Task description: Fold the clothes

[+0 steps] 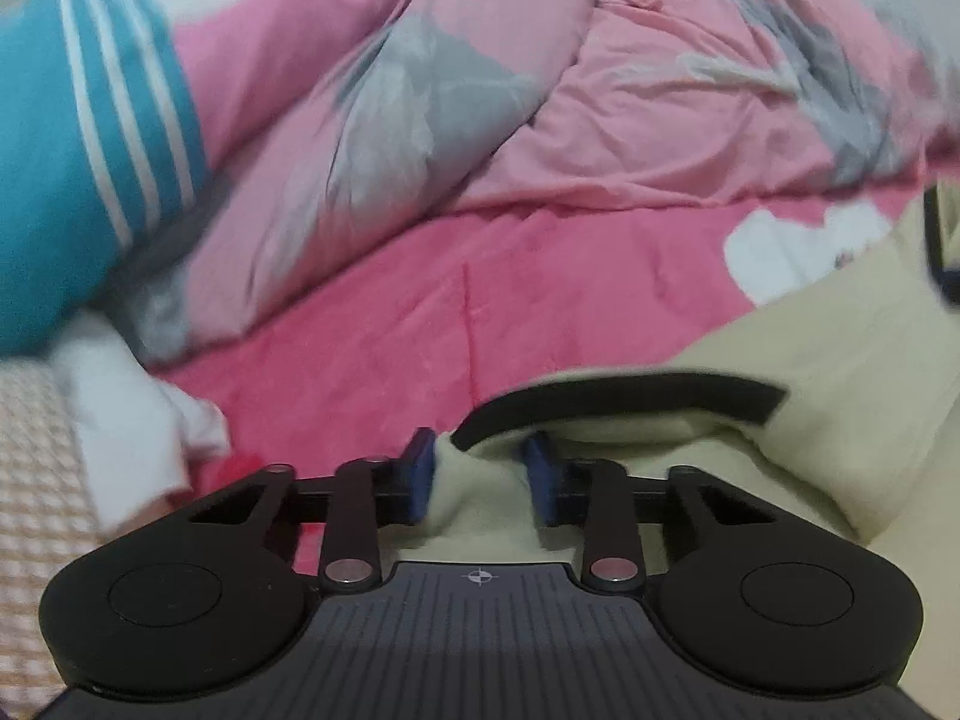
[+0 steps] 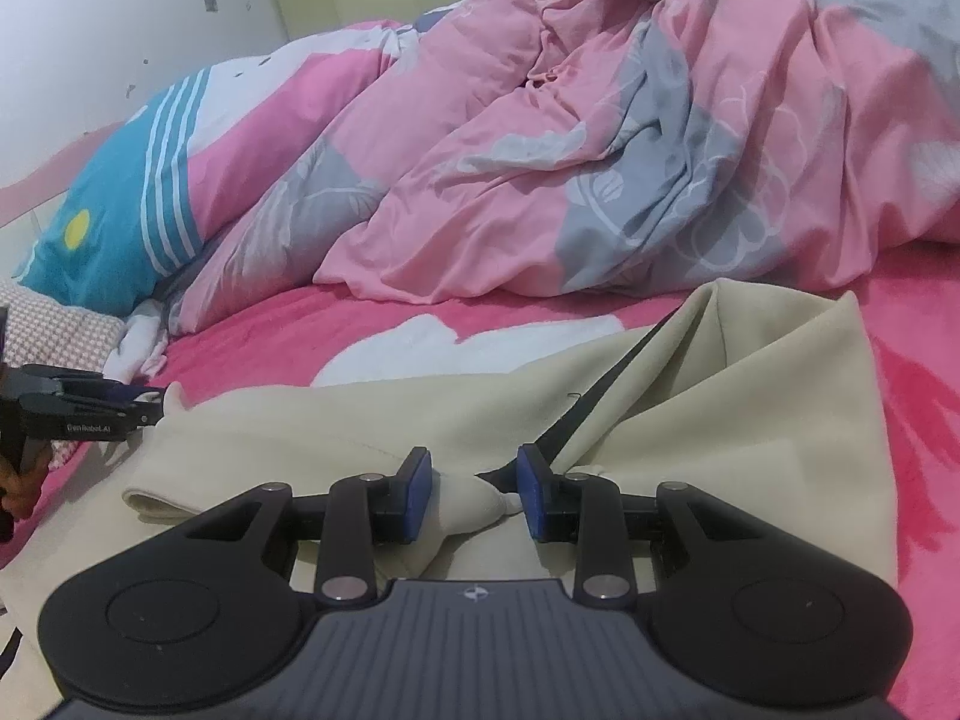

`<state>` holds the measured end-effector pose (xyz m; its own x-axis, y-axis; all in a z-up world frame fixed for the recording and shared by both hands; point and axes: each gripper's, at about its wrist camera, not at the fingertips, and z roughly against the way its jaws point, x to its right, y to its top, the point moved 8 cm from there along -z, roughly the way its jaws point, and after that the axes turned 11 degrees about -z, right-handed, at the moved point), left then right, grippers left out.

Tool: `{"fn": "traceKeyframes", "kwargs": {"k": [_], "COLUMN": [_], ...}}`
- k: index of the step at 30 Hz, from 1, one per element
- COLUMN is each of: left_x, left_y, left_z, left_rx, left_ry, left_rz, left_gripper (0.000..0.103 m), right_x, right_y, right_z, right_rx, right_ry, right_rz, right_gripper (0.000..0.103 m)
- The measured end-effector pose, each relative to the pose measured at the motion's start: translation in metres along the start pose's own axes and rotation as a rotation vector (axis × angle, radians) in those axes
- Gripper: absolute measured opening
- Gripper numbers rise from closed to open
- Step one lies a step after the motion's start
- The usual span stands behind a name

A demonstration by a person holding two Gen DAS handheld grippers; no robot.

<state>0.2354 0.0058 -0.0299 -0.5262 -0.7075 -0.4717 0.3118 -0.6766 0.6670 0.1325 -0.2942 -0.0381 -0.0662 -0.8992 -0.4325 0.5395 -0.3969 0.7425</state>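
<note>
A cream garment (image 1: 810, 390) with a black trim band (image 1: 630, 396) lies on the pink bed sheet (image 1: 420, 312). In the left wrist view my left gripper (image 1: 480, 480) is shut on a bunched edge of it, the cloth filling the gap between the blue pads (image 1: 420, 480). In the right wrist view the cream garment (image 2: 660, 396) spreads ahead, with a black strip (image 2: 606, 396) running across it. My right gripper (image 2: 477, 492) is shut on a puckered fold of it. The left gripper (image 2: 150, 405) shows at the far left, pinching the garment's left corner.
A crumpled pink-and-grey duvet (image 2: 600, 150) is heaped behind the garment. A teal pillow (image 2: 120, 228) with white stripes lies at the left, with a checked cloth (image 2: 54, 330) and a white cloth (image 2: 141, 342) below it. A white wall (image 2: 120, 12) runs along the bed's far left side.
</note>
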Motion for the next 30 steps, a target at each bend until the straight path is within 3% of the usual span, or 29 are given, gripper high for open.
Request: {"fn": "traceKeyframes", "kwargs": {"k": [5, 7, 12, 14, 17, 23, 25, 27, 30], "left_x": [0.018, 0.020, 0.003, -0.006, -0.021, -0.059, -0.072, -0.068, -0.026], "left_y": [0.002, -0.004, -0.011, -0.013, -0.015, -0.005, -0.005, 0.000, 0.024], "left_z": [0.020, 0.017, 0.015, 0.015, 0.018, 0.033, 0.041, 0.049, 0.060], "left_rx": [0.078, 0.071, 0.039, 0.029, -0.005, 0.035, 0.072, 0.077, 0.115], "left_ry": [0.276, 0.329, 0.306, 0.262, 0.207, -0.001, -0.016, 0.000, -0.035], "left_rz": [-0.230, -0.278, -0.205, -0.144, -0.036, 0.440, 0.588, 0.591, 0.457], "left_gripper": [0.024, 0.024, 0.032, 0.036, 0.051, 0.052, 0.054, 0.054, 0.054], "right_x": [0.000, 0.000, 0.001, 0.002, 0.003, 0.004, 0.004, 0.004, 0.004], "right_y": [0.000, 0.000, 0.000, 0.001, 0.001, 0.001, 0.001, 0.001, 0.001], "right_z": [0.000, 0.001, 0.001, 0.001, 0.001, 0.001, 0.001, 0.002, 0.002], "right_rx": [0.001, 0.001, -0.001, -0.002, -0.005, -0.005, -0.005, -0.005, -0.008], "right_ry": [-0.001, 0.000, 0.010, 0.016, 0.024, 0.030, 0.031, 0.032, 0.034], "right_rz": [0.000, -0.002, -0.013, -0.021, -0.030, -0.040, -0.042, -0.043, -0.045], "right_gripper": [0.033, 0.033, 0.033, 0.033, 0.033, 0.033, 0.033, 0.033, 0.033]}}
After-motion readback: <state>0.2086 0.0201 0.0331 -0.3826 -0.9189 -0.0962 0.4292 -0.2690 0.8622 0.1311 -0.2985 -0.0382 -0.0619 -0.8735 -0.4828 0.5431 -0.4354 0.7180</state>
